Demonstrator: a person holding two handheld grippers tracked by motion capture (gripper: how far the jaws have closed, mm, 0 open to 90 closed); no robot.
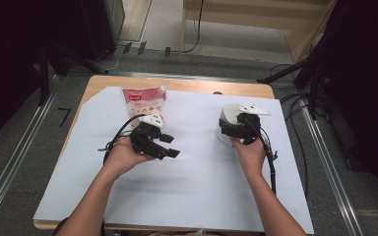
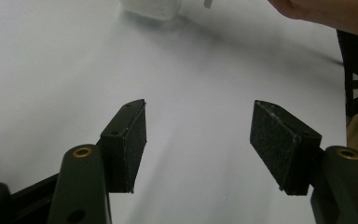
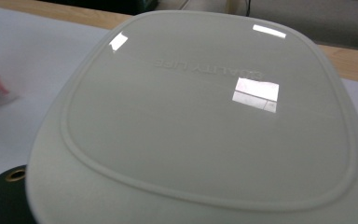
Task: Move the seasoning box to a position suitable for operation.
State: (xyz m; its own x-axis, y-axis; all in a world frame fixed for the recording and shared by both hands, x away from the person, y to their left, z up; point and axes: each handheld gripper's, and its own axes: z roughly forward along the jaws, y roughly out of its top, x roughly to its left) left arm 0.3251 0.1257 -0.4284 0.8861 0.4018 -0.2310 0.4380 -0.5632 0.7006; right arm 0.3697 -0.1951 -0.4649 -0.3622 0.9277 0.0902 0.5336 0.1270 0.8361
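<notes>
Gripping the white lid (image 3: 205, 126), the right gripper (image 1: 243, 129) is clenched; left gripper (image 1: 170, 146) is held released w/ nothing between, above the surface (image 1: 202, 187).

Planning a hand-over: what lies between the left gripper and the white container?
Only bare white sheet separates left gripper from white container, seen in the left gripper view.

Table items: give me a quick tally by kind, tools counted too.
White lidded container: 1
Red and white snack bag: 1
White paper sheet: 1
Tools, left tool and right tool: 2
Total: 5
</notes>
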